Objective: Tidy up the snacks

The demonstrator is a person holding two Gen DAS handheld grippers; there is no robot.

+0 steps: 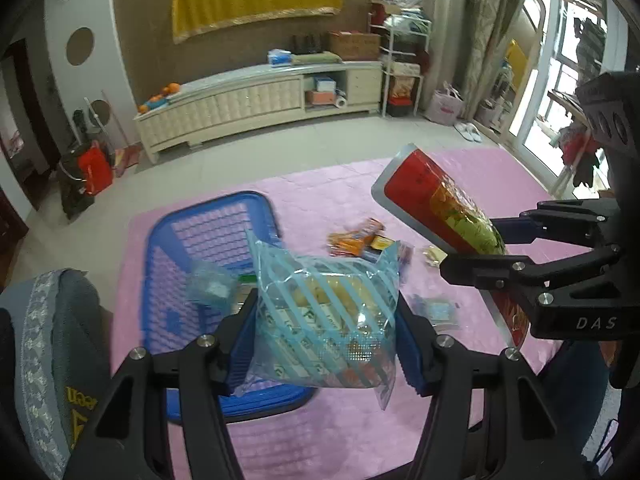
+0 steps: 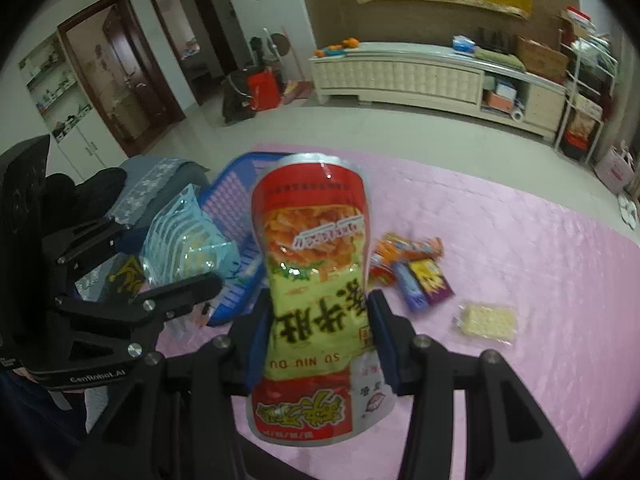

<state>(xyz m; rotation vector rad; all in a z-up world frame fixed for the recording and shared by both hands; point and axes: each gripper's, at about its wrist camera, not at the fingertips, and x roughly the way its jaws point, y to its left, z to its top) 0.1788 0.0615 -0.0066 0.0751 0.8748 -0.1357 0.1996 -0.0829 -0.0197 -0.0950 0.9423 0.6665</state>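
Note:
My left gripper [image 1: 326, 344] is shut on a clear bag with light-blue stripes [image 1: 324, 312], held above the near edge of a blue plastic basket [image 1: 192, 248] on the pink mat [image 1: 320, 196]. My right gripper [image 2: 320, 340] is shut on a red and green snack bag [image 2: 312, 280], held upright above the mat; that bag also shows in the left wrist view [image 1: 436, 200]. The striped bag [image 2: 180, 240] and basket [image 2: 232, 200] lie to the left in the right wrist view. Loose snacks remain on the mat: orange packets [image 2: 404, 248], a purple packet [image 2: 432, 280] and a cracker pack [image 2: 486, 320].
A grey cushion or seat [image 1: 52, 328] sits left of the basket. A small blue packet [image 1: 436, 308] lies on the mat under the right gripper. Tiled floor surrounds the mat, with a long cream cabinet [image 1: 260, 100] at the far wall.

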